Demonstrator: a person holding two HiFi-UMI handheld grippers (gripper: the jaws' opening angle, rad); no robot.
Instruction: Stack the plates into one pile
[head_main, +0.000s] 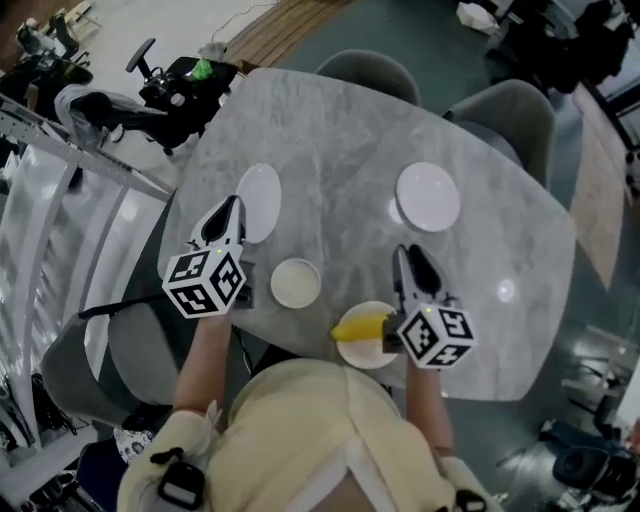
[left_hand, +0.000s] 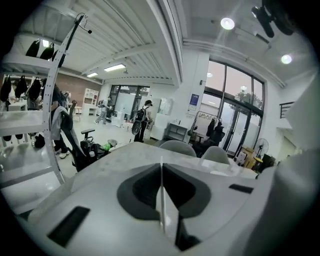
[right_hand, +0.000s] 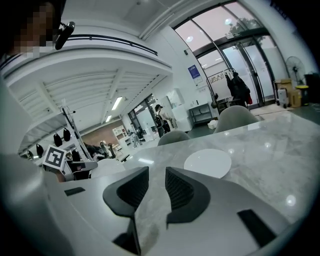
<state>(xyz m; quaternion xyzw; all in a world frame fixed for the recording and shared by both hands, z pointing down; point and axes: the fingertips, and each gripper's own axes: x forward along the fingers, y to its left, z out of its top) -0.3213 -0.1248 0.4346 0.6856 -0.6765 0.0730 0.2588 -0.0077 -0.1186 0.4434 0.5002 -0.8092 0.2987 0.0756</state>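
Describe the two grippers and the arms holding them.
The left gripper and right gripper match: pale grey, wedge-shaped bodies with black ribbed pads. Each carries a white cube printed with black square markers, with a small light just ahead of it. The person wears a pale yellow top; its sleeves leave the forearms bare.

Person wore pale yellow top (head_main: 300, 420). left tongs (head_main: 234, 203): white body, black tips, cube (head_main: 205, 282) with black-and-white square markers, small green light. right tongs (head_main: 404, 252) looked alike, 1 marker cube (head_main: 437, 337). Ribbed black pads (right_hand: 180, 192) inside.
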